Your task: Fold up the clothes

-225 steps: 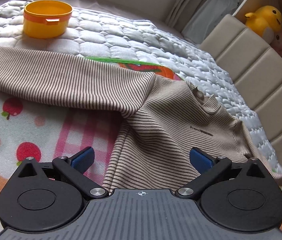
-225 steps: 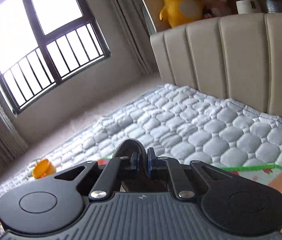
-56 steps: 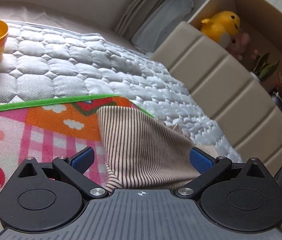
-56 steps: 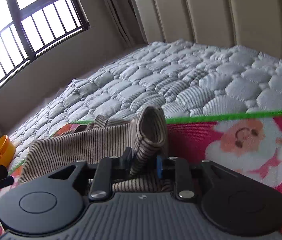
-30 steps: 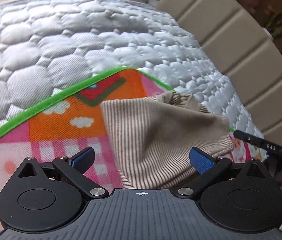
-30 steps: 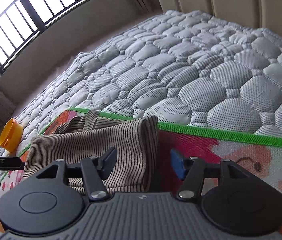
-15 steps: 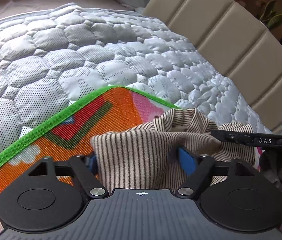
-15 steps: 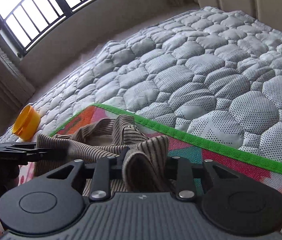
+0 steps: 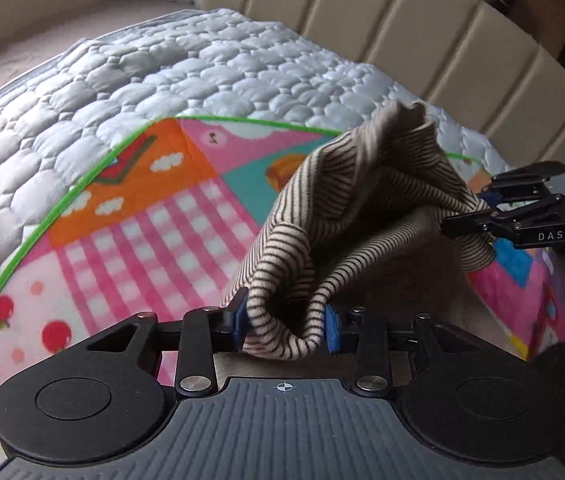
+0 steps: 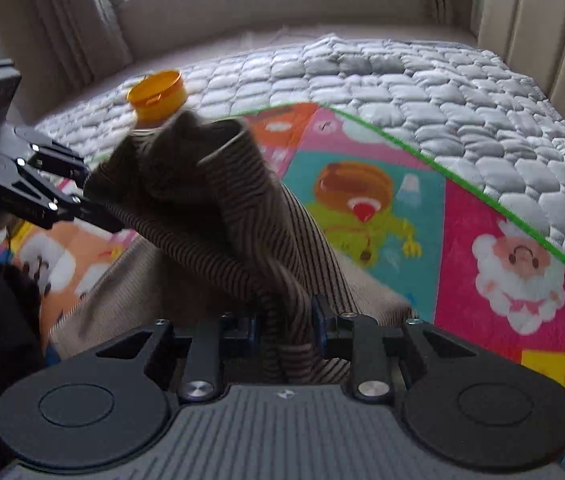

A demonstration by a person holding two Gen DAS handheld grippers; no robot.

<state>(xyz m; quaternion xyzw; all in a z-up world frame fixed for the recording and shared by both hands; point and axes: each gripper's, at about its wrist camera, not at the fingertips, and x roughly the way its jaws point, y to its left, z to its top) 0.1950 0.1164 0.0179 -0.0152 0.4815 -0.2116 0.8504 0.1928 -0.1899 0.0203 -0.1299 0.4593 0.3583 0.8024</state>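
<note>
Striped brown garment [image 9: 366, 204] hangs bunched between left gripper [image 9: 286, 322] and right gripper [image 10: 284, 326], both jaws clamping it.

Black left gripper [image 9: 287, 322] with blue-padded jaws, silver screws, ribbed grey housing.

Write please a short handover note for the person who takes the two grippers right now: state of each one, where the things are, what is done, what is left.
Left gripper: jaws shut on the striped garment.
Right gripper: jaws shut on the same garment at another edge.
Garment: lifted and bunched between the two, lower part lying on the colourful play mat on the quilted bed.
Orange cup: on the quilt, not involved.
Done: both edges gripped.
Left: carry the fold over, lay it flat, release.
</note>
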